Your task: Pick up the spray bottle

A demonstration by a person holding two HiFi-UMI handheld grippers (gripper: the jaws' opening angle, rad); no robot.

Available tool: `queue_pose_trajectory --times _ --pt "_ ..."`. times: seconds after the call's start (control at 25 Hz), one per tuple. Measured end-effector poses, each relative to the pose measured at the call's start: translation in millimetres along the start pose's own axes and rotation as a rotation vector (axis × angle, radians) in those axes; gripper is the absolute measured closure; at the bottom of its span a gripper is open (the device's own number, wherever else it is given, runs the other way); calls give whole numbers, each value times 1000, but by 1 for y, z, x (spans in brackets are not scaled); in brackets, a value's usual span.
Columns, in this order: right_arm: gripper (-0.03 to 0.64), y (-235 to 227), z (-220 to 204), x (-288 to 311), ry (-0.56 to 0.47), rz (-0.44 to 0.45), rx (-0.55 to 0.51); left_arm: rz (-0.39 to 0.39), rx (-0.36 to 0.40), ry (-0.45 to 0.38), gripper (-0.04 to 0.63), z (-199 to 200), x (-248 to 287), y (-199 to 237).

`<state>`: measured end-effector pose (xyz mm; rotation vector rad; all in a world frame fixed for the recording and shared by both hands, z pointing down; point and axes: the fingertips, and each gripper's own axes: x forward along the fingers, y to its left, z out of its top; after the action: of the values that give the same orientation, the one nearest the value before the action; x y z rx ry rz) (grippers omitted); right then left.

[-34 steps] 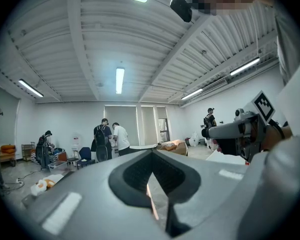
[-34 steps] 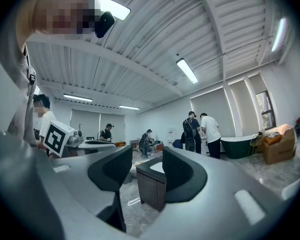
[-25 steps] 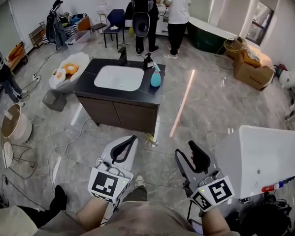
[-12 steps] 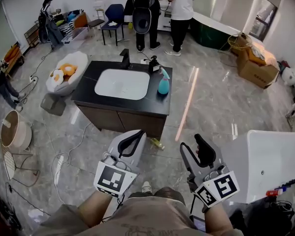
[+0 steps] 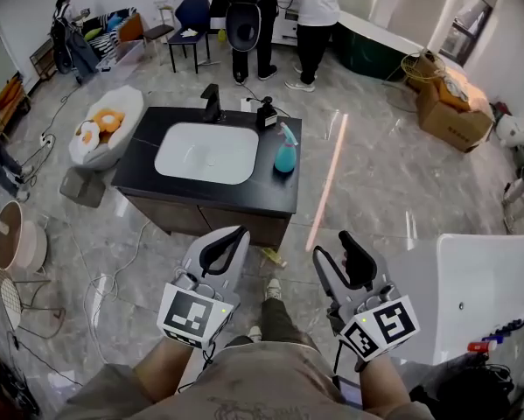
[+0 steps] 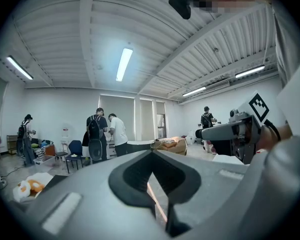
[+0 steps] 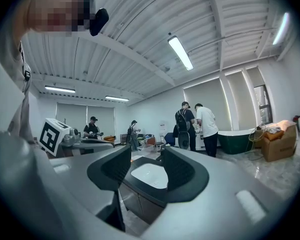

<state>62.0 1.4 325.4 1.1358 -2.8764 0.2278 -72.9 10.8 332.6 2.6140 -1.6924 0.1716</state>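
The spray bottle (image 5: pixel 283 150), teal with a white trigger head, stands upright on the right part of the black vanity top (image 5: pixel 283 191) in the head view. Both grippers hang in the air in front of the cabinet, well short of the bottle. My left gripper (image 5: pixel 237 234) is shut, its tips touching (image 6: pixel 151 155) with nothing between them. My right gripper (image 5: pixel 330 248) is open and empty; between its jaws (image 7: pixel 145 156) the white basin (image 7: pixel 148 175) shows. The bottle cannot be made out in either gripper view.
On the vanity are a white basin (image 5: pixel 206 152), a black faucet (image 5: pixel 211 103) and a dark pump bottle (image 5: pixel 265 114). A large white box (image 5: pixel 476 287) stands close on the right. Two people (image 5: pixel 318 11) stand behind the vanity. Cables (image 5: pixel 100 278) lie on the floor at left.
Both grippers have moved forward together toward the vanity, which now sits nearer in the head view. The left stays shut, the right stays open.
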Motion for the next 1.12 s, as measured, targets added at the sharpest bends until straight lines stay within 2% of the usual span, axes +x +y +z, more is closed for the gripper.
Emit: queue_pose_trajectory --times 0.32,0.48,0.92,1.12 --pt "385 -47 -5 66 29 29 7 28 -3 29 595 -1 62 42" --pt "383 -76 -5 103 43 41 13 24 21 19 595 1 103 64" --pt "382 -166 2 194 65 76 30 57 14 85 595 -6 212 116" --pt "380 -192 2 225 70 97 30 74 47 94 595 -7 244 133"
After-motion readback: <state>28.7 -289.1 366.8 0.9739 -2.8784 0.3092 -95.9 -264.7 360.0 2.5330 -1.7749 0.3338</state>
